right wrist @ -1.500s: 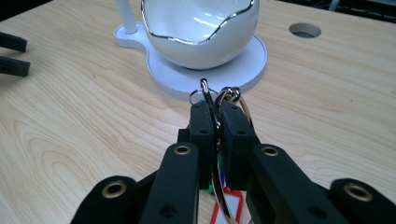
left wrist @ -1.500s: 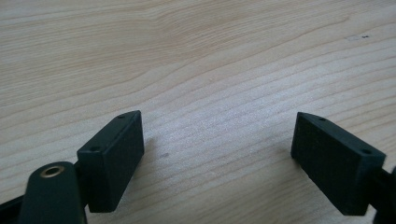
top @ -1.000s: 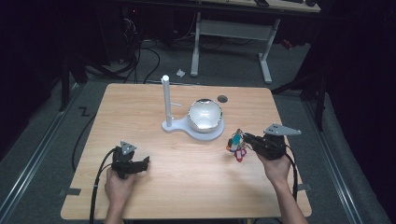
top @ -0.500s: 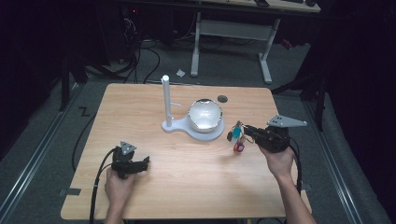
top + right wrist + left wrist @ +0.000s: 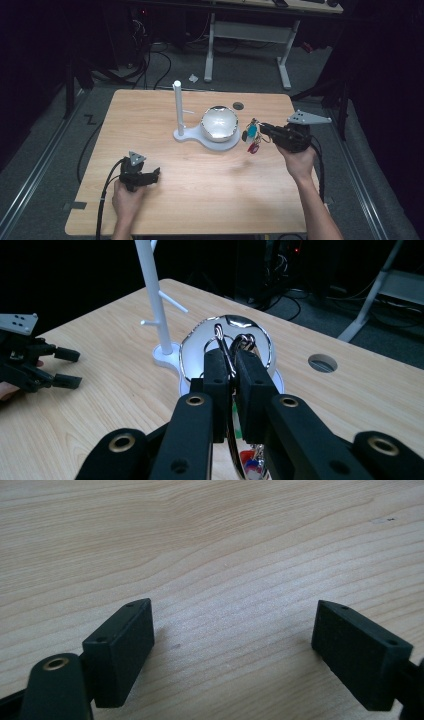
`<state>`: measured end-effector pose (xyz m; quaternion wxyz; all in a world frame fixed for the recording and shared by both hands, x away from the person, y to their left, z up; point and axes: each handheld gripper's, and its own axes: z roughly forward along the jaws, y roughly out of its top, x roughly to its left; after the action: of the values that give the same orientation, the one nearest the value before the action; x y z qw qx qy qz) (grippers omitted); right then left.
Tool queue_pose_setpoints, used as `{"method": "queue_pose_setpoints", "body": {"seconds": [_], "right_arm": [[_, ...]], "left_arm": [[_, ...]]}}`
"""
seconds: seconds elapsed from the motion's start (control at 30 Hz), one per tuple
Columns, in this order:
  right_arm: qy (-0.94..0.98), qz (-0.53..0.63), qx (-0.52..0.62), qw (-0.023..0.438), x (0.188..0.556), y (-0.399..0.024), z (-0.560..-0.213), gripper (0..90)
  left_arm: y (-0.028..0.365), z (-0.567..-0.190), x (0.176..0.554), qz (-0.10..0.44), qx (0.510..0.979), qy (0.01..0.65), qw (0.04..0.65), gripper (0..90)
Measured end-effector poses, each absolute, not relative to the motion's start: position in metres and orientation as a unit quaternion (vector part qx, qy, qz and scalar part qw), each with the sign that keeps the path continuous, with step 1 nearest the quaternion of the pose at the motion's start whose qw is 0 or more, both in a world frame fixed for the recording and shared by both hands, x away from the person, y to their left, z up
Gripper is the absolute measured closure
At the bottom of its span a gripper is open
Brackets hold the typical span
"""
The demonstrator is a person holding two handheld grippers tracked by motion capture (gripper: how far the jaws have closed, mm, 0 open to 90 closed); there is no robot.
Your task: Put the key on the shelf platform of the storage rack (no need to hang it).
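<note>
My right gripper (image 5: 263,130) has its two matte black jaws pressed together on a thin wire key ring (image 5: 231,352) that carries a cluster of small tags, one teal, one red (image 5: 251,136). In the right gripper view the ring's shiny metal loops stand up between the pads (image 5: 216,371), and the tags hang below the jaws, so the bunch's long axis runs roughly up and down. I hold it in the air just beside the polished chrome dome (image 5: 219,123), on the side facing my right hand (image 5: 299,163), with the jaws pointing at the dome.

The dome is smooth and mirror-bright, seated on a flat white plastic base (image 5: 192,135) from which a slim white post (image 5: 177,107) with a short side peg rises on the far side of the dome from my right gripper.

My left gripper (image 5: 155,174) rests low on the pale wood-grain table (image 5: 210,195), well apart from the dome towards my near edge. Its blocky black jaws are spread wide with bare tabletop between them, gripping nothing. My left hand (image 5: 127,198) wraps its handle.
</note>
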<state>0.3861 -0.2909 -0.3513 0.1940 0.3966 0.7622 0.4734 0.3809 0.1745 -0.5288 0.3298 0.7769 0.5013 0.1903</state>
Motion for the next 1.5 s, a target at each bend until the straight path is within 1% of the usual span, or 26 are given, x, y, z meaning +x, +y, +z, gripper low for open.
{"method": "queue_pose_setpoints", "body": {"seconds": [0.5, 0.77, 1.17, 1.5], "right_arm": [[0.772, 0.479, 0.369, 0.194, 0.406, -0.271, -0.323, 85.0], [0.775, 0.483, 0.364, 0.184, 0.418, -0.26, -0.318, 84.9], [0.78, 0.484, 0.351, 0.184, 0.436, -0.241, -0.302, 84.9], [0.779, 0.49, 0.352, 0.169, 0.453, -0.23, -0.302, 84.9]], "left_arm": [[0.175, -0.529, 0.381, 0.19, 0.777, 0.501, 0.33, 17.6], [0.175, -0.529, 0.381, 0.19, 0.777, 0.501, 0.33, 17.6], [0.175, -0.529, 0.381, 0.19, 0.777, 0.501, 0.33, 17.6], [0.175, -0.529, 0.381, 0.19, 0.777, 0.501, 0.33, 17.6]]}}
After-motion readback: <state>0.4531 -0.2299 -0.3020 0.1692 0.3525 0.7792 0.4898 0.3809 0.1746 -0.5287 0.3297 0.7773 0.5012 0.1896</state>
